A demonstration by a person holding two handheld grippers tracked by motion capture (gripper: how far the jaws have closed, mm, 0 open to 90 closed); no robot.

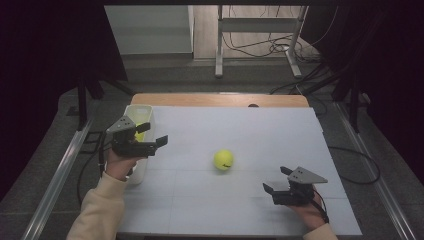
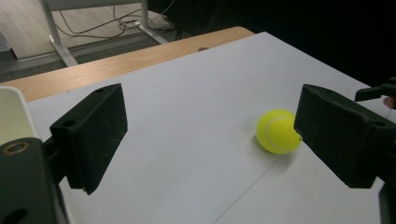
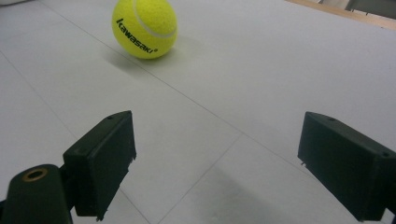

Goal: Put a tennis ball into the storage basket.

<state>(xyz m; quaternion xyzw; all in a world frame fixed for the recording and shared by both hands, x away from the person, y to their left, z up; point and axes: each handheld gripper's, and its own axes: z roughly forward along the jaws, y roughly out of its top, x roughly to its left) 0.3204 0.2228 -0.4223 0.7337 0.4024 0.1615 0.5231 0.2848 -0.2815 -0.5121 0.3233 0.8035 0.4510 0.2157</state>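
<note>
Left claw [image 1: 152, 134] held released over the near-left part of the bench [image 1: 260, 130], jaws spread wide with nothing between them, hovering above the white bin [image 1: 142, 111] at the bench's left edge. Right claw [image 1: 275, 179] likewise released and empty, low near the front right of the bench, jaws aimed left and away toward the middle.

Largest first: white bench top with faint seam lines crossing it and a strip of wooden edge along the far side. Next, the white bin, tall and narrow, long axis running front to back, something yellow glimpsed inside beside the left claw, too hidden to name. Then the two claws, each gripped in a hand. Smallest: tennis ball [image 1: 223, 160], yellow, resting on the bench near its centre, between the two claws and apart from both. Round, so no long axis; black "kawasaki" lettering [image 3: 136, 39] turned toward the right claw, white seam curving above it.

Open bench surface between the ball and either claw. From the left gripper view, ball [image 2: 278, 132] seen just beside the right-hand jaw.
</note>
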